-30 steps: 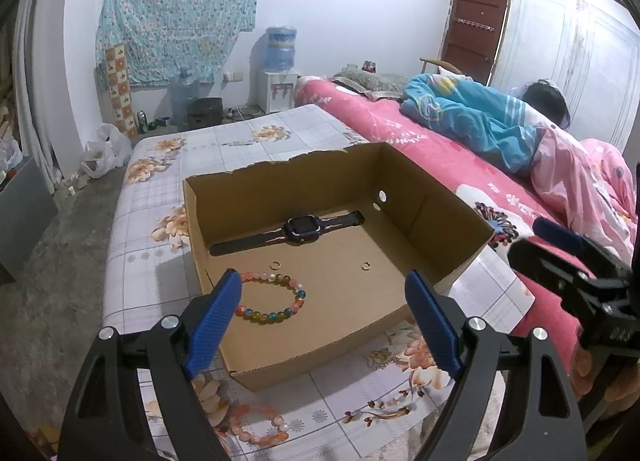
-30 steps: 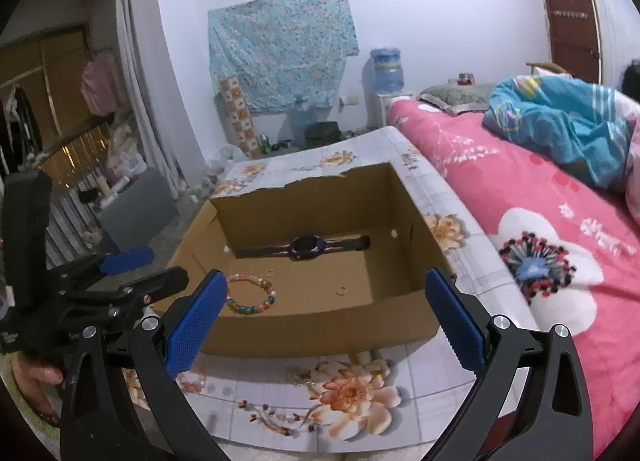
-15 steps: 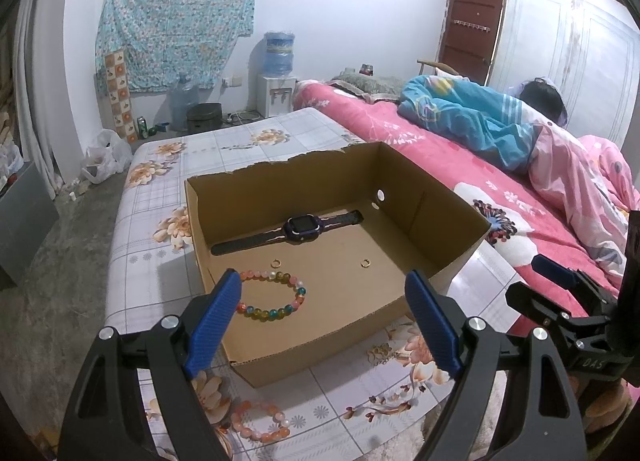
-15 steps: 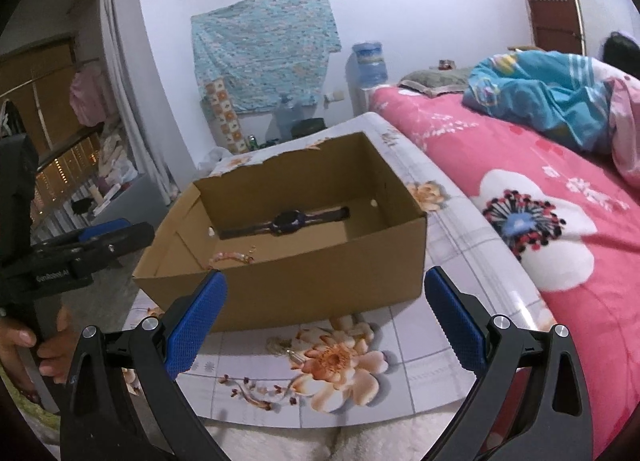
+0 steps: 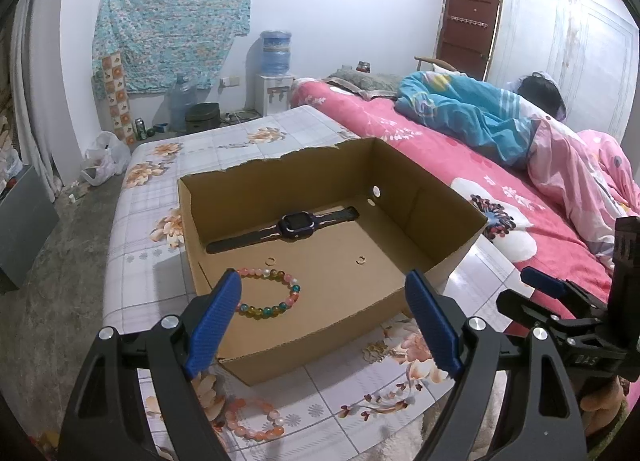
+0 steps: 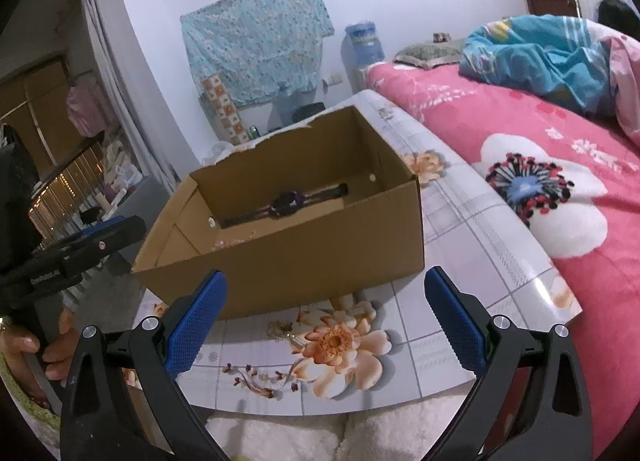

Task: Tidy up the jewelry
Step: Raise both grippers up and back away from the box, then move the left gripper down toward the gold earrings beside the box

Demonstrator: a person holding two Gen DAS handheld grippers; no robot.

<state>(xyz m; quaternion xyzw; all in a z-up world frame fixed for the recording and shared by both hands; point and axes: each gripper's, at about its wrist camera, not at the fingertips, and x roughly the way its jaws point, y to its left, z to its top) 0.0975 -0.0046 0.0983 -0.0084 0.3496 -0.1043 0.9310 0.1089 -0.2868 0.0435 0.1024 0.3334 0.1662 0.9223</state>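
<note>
The right gripper (image 6: 326,311) has sunk lower than it was a second ago: its camera then looked down into the open brown cardboard box (image 5: 320,325) and now faces the box's near wall, with a small pale trinket (image 6: 286,335) lying on the flowered sheet (image 6: 460,245) just in front of that wall, between the gripper's blue pads. Both its jaws stand wide apart with nothing between them, so it is released; the drop suggests it is lining up to collect that trinket next. The left gripper (image 5: 322,317) hangs over the box's near edge, also released and empty, much as before. Inside the box I count one dark wristwatch (image 5: 296,223) stretched along the far wall, one multicoloured beaded bracelet (image 5: 268,291) near the front left corner, and two small gold rings (image 5: 271,260) between them. Outside the box, in front of its near wall, lies one orange-pink beaded bracelet (image 5: 254,419), not yet put away.
</note>
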